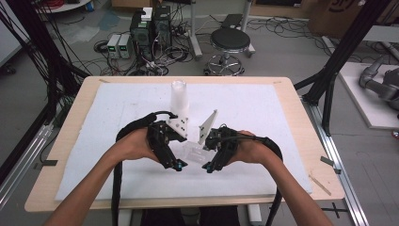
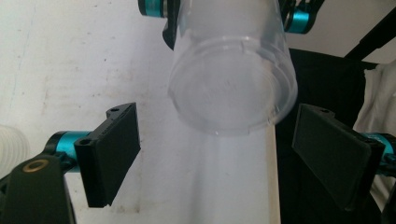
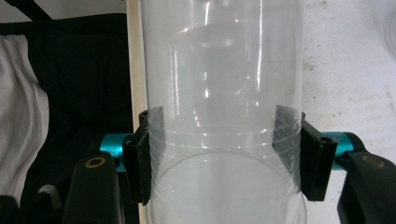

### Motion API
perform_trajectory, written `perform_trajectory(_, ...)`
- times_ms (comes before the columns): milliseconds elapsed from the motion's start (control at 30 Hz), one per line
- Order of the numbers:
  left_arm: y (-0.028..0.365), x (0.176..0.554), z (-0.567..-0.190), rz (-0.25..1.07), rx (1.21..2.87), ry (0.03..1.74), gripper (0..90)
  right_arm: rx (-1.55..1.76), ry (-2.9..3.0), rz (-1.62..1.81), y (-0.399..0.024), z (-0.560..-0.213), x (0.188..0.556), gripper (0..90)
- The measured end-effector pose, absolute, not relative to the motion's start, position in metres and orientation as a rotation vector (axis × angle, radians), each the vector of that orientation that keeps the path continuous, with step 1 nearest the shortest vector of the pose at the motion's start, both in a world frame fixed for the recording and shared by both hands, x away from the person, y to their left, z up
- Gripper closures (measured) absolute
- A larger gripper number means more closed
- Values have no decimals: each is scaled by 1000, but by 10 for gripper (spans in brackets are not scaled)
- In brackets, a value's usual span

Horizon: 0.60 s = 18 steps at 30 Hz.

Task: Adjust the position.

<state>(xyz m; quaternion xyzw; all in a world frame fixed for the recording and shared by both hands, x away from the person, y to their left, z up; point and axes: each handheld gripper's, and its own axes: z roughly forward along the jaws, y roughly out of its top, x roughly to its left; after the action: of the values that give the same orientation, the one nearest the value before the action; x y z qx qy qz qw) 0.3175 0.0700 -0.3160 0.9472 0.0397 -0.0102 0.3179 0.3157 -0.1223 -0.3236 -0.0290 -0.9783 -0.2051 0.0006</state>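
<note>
Clear plastic cup (image 3: 219, 116) clamped between right gripper (image 3: 219, 154) pads, above white foam mat (image 1: 108, 141).
Left gripper (image 2: 229, 149) spread open around cup's base, untouching; likely slip if squeezed unevenly.

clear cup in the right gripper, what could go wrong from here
The right gripper pinches the clear cup by its thin wall; more squeeze may buckle it, or it may slip on the smooth plastic. The left gripper is open around the cup's base, so it may bump the cup on closing.
</note>
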Motion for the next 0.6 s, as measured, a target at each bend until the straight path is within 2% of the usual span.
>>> perform_trajectory(600, 65, 319, -320, -77, 2464, 81, 277, -63, -3075, -638, -118, -323, 314, 355)
